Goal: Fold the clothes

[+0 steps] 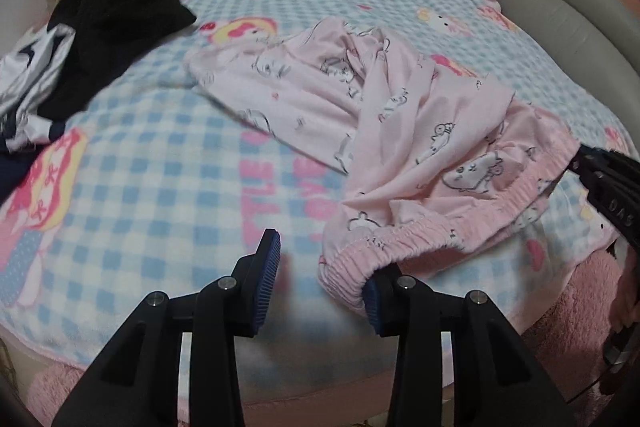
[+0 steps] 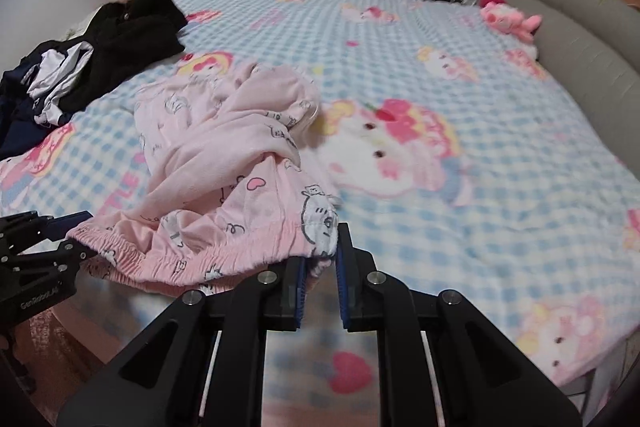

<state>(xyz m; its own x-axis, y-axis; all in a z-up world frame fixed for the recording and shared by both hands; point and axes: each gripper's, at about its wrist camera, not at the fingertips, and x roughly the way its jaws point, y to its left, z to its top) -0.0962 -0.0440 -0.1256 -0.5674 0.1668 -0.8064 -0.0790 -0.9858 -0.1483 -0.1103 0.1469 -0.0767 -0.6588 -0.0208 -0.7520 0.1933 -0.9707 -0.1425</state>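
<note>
- Fleece blanket, blue-and-white check with pink cartoon prints, covers the whole bed and bears everything; a grey padded headboard curves round its far right side.
- Pink pyjama trousers, the thing to fold, lie rumpled in the middle of the near half of the bed, legs bunched toward the far side and the elastic waistband lying along the near edge.
- A heap of dark clothes, black on top with a white and navy piece beside it, waits well apart at the far left.
- The right gripper is nearly together, its blue pads pinching the right corner of the waistband.
- The left gripper stands apart with nothing clamped; the left end of the waistband drapes over its right-hand finger, while the other finger is clear of the cloth.
- In my judgement the step in hand is to take the waistband at its 2 ends. To do it well, the left jaws should slide round the elastic itself, both layers, before closing, then both hands should lift and draw apart so the legs hang free and can be laid flat.
- A grip on 1 layer only would likely leave the trousers twisted.
- No container shows in either view; a small pink plush toy sits by the headboard.
</note>
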